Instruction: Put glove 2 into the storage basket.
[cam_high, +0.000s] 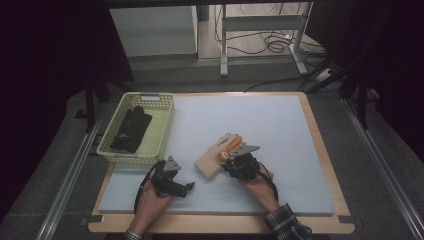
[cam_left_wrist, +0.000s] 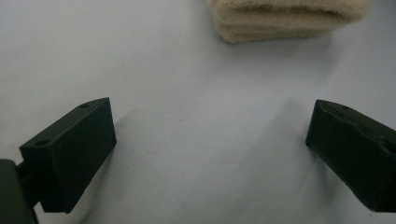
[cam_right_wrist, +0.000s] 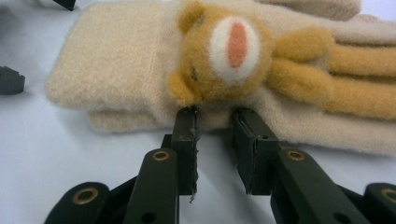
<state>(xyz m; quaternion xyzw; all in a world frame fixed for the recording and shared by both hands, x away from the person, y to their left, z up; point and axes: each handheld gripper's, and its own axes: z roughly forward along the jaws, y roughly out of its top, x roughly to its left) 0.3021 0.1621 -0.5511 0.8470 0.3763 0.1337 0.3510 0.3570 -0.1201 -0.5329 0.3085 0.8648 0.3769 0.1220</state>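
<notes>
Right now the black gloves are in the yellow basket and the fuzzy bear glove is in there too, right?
Not quite. The black gloves are in the yellow basket, but the bear glove is not. The high view shows it lying on the grey mat, to the right of the basket, with the right gripper at its edge.

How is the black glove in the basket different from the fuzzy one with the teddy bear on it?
The black glove is dark and plain; the cream glove is pale, with an orange teddy bear on it. The black glove lies in the yellow basket; the cream glove lies on the grey mat. Nothing touches the black glove; the right claw is at the cream glove's edge. Both lie flat.
</notes>
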